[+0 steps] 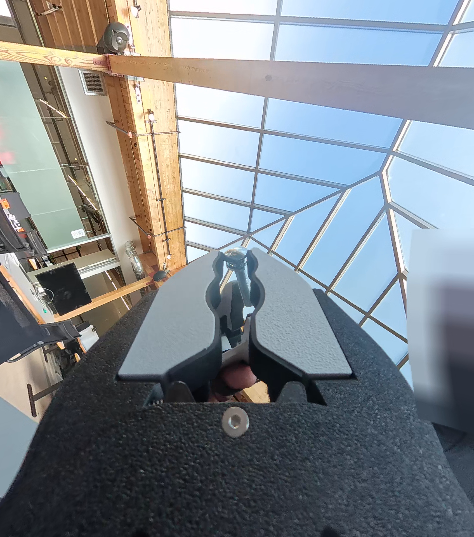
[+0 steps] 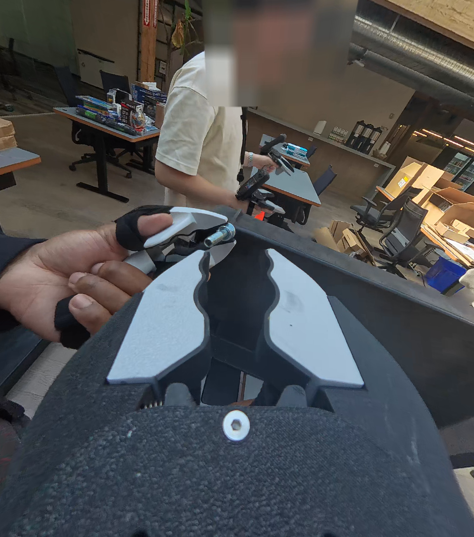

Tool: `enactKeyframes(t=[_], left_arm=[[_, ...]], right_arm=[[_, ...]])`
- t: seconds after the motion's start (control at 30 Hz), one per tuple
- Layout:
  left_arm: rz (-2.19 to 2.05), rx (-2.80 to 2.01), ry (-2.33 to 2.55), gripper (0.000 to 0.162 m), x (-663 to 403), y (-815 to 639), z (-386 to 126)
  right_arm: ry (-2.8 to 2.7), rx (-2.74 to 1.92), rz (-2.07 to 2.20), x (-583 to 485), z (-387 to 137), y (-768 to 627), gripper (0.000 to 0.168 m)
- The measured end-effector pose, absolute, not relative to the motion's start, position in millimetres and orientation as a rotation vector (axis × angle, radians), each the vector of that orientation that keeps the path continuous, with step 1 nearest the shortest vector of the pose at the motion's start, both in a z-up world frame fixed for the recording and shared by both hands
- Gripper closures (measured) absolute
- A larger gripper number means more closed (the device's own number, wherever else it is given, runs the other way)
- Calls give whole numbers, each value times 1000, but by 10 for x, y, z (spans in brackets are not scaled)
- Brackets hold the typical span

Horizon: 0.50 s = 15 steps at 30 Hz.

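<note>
Left hand-held gripper (image 1: 236,255): pointed pretty much straight up at the glass skylight (image 1: 331,162), its grey fingers squeezed onto a shiny silver metal bolt with a rounded head (image 1: 240,268). The head sat right at the fingertips and the shank ran back down between the fingers.

Same bolt from the right wrist view (image 2: 220,233): poked out sideways from the left hand-held gripper (image 2: 215,232), which was held in a bare hand with black finger sleeves (image 2: 64,270).

Right hand-held gripper (image 2: 237,257): jaws spread wide, nothing in them. Its left fingertip sat just beside the left gripper, slightly below the bolt; couldn't tell if they touched.

Under the right gripper: a dark black bin or tray wall (image 2: 375,290) ran across behind the fingers.

Background: a person in a cream T-shirt (image 2: 198,130) stood well apart holding another pair of grippers. Grey-topped table with colourful boxes (image 2: 108,128) off to the left, cardboard boxes (image 2: 433,197) and black office chairs (image 2: 401,229) to the right.

Overhead: thick wooden beam (image 1: 288,84) crossed the skylight.
</note>
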<state>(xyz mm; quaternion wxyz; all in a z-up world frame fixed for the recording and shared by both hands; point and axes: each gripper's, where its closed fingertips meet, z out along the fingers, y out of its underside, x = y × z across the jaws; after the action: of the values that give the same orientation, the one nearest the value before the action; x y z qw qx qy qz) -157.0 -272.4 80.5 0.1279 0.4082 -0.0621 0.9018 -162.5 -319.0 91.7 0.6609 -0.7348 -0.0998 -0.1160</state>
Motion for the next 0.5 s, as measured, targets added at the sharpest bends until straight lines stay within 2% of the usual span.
enactKeyframes(t=[0.13, 0.5], left_arm=[[2606, 1188, -161, 147, -1579, -2746, 777], [2599, 1219, -57, 147, -1632, -2716, 731]], right_arm=[[-280, -1676, -272, -1673, 975, -3093, 135], [-341, -1767, -354, -1868, 695, -2827, 138]])
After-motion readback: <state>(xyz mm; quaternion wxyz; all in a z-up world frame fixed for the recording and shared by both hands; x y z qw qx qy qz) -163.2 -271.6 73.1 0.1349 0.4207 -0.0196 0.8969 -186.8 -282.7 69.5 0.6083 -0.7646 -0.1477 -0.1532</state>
